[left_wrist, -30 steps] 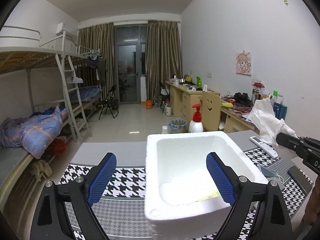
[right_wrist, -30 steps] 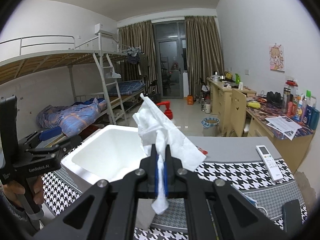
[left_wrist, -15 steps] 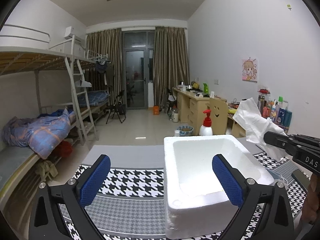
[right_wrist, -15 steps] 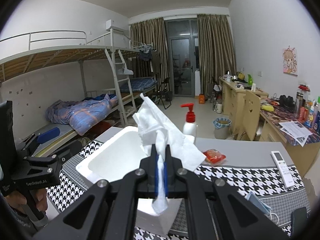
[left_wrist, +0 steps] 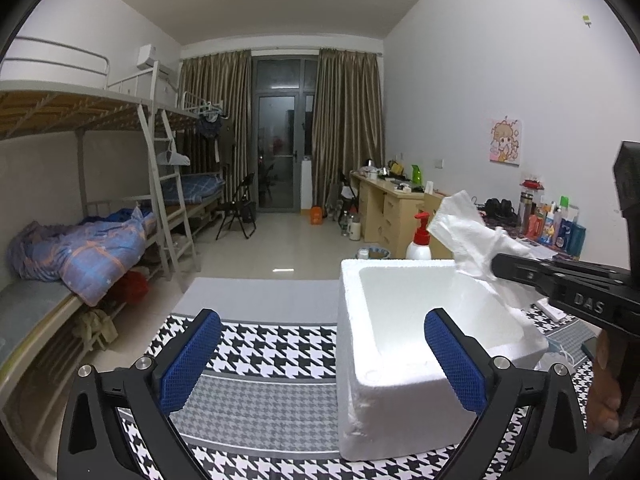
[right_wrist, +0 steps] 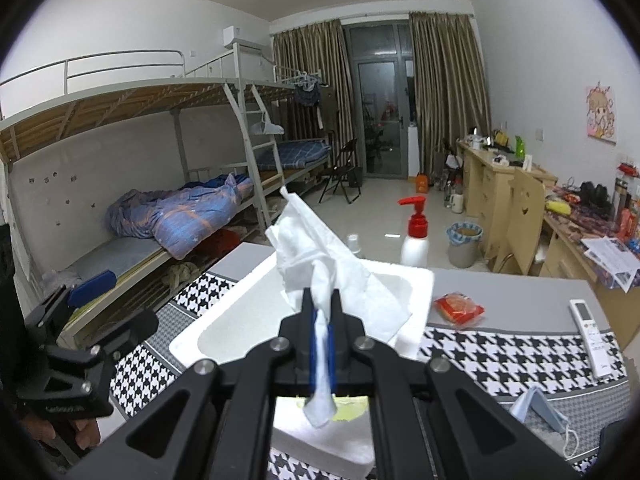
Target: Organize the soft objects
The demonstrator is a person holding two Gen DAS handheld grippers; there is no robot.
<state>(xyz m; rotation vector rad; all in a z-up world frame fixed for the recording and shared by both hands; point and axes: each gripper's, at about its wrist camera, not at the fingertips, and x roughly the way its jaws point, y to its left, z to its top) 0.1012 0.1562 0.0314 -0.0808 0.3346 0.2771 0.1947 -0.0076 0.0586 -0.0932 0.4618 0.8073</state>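
right gripper [right_wrist: 320,344]: your blue pads are pinched tight on a white tissue [right_wrist: 324,264]; it fans out above the jaws in the middle of the right wrist frame and a short tail hangs below them.
tissue seen from the left: it sits at right centre of the left wrist frame, held over the far right rim of the box [left_wrist: 424,344].
left gripper [left_wrist: 322,364]: your jaws stand wide apart with nothing between them, at the bottom of the left wrist frame; the right blue pad [left_wrist: 454,364] overlaps the near wall of the box in the picture.
box: white foam, open top, on the houndstooth cloth [left_wrist: 276,348], lower right of the left wrist frame.
inside the box: something pale yellow [right_wrist: 352,404] shows under your right jaws; you cannot tell what it is.
writing: "das" reads on the right gripper's black body [left_wrist: 588,304]; the print on the left gripper's body [right_wrist: 66,408] is too blurred to read.
pump bottle [right_wrist: 416,236]: white with a red pump, behind the box; no label readable.
red packet [right_wrist: 458,308]: on the grey table right of the box; print unreadable.
remote [right_wrist: 592,336]: white, right edge of the right wrist frame, lying on the cloth.
face mask [right_wrist: 540,408]: pale blue, lower right.
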